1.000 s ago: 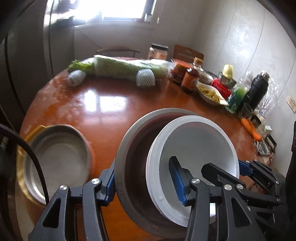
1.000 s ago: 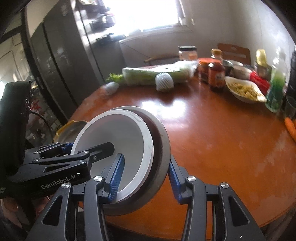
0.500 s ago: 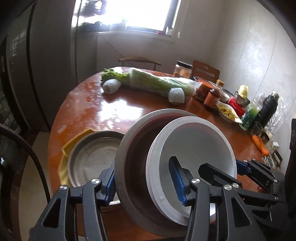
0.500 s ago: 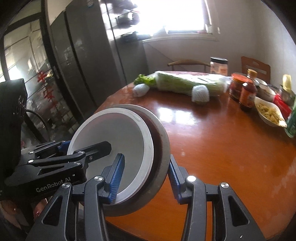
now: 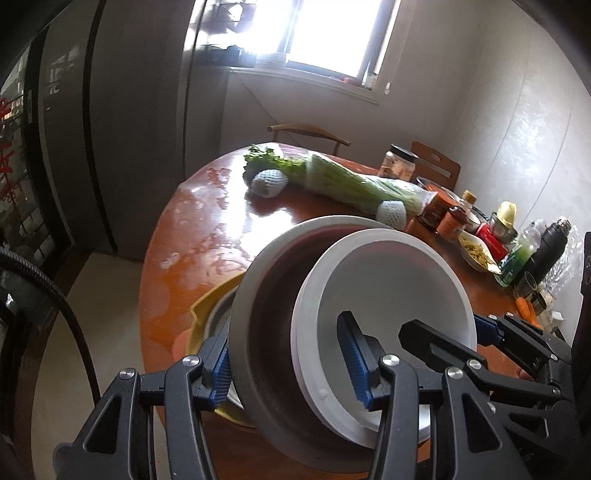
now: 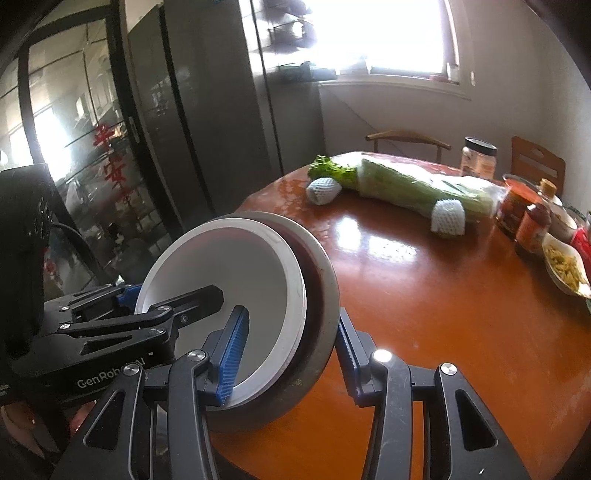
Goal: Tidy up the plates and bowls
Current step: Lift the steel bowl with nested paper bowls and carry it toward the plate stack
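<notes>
Both the left claw (image 5: 291,365) and right claw (image 6: 290,354) are clamped on a grey bowl (image 5: 266,295) nesting a white plastic bowl (image 5: 391,280), held above the round orange desk (image 6: 424,295), unplaced; a metal dish in a yellow tray (image 5: 207,306) beneath the left claw awaits stacking

Bagged celery (image 6: 417,182), perhaps; jars (image 6: 478,157)

A round table of glossy reddish-brown wood (image 6: 424,295) fills the room's middle, and bright patches of window light shine on its top. Behind it a wide window with a pale sill (image 5: 332,33) is very bright, almost white. Two wooden chairs (image 6: 406,138) stand at the far side of the table. A tall dark grey cabinet with smooth doors (image 5: 122,122) stands at the left. The walls are pale grey (image 5: 524,122), the floor is light beige (image 5: 85,295).
</notes>
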Tool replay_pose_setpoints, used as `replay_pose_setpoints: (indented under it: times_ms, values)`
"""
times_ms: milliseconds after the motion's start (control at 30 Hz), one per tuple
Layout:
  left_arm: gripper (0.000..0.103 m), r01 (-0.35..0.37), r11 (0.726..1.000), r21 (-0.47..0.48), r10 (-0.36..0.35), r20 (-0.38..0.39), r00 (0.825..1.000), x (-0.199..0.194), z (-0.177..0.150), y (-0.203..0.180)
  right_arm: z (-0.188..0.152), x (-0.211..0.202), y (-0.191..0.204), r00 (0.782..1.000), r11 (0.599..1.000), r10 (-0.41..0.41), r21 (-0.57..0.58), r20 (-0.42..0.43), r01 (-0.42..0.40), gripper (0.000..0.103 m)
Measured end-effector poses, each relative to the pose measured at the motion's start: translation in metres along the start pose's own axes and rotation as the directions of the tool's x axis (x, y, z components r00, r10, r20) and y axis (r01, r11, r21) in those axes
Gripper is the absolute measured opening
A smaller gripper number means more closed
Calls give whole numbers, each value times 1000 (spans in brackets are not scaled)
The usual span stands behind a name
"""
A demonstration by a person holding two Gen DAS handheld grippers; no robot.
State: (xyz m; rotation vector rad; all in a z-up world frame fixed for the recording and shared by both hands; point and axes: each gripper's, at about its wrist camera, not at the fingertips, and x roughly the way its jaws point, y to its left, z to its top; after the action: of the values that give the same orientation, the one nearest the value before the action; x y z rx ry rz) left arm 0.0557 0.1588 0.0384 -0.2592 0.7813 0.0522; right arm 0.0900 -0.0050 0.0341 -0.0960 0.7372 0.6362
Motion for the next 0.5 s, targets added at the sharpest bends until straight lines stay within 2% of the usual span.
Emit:
replay_pose_setpoints:
  times_ms: [267, 500]
  values:
    - [51, -23, 1000, -20, 23, -8, 1000, 6, 3, 19, 11, 19, 14, 1000, 1000, 18, -26, -15, -18, 48]
    - [51, -34, 999, -32, 32, -43, 999, 20, -4, 28, 4, 36, 17, 998, 999, 27, -23, -50, -28, 48]
